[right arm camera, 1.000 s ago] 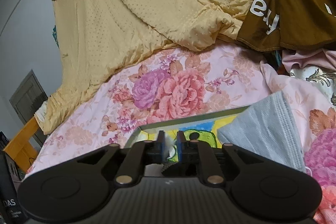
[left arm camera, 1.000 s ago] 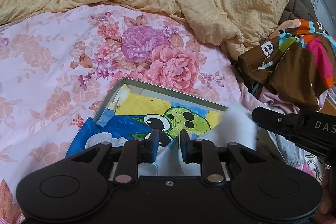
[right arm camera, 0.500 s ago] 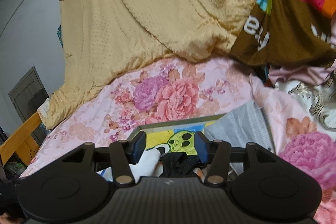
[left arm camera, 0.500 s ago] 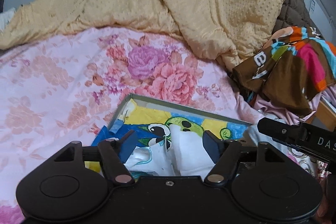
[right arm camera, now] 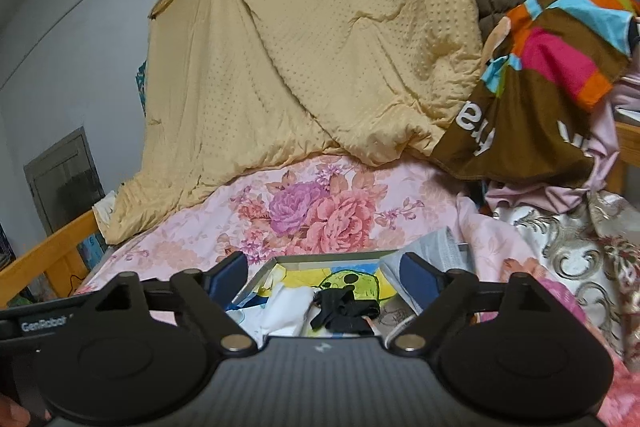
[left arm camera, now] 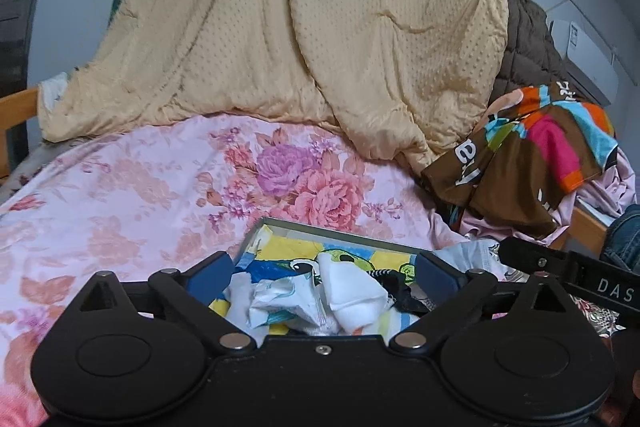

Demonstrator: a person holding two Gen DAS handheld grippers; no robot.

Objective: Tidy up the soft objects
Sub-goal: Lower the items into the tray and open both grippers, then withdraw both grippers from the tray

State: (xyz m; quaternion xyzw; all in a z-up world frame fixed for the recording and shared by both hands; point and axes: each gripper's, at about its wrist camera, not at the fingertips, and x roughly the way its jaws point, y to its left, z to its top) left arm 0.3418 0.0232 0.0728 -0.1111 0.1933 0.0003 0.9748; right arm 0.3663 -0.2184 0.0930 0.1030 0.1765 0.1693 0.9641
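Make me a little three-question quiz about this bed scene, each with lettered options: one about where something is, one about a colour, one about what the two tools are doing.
1. Where is the crumpled white cloth?
A. In the cartoon-printed tray
B. On the yellow quilt
C. On the floor

2. What colour is the big quilt heaped at the back?
A. Green
B. Pale yellow
C. Black

3. How do the left gripper and right gripper stand?
A. Both clamped on cloth
B. One open, one shut
C. Both open, holding nothing

Answers:
1 A, the cloth lies inside the tray's rim.
2 B, its dotted fabric is pale yellow.
3 C, the blue-padded fingers are spread wide in both views.
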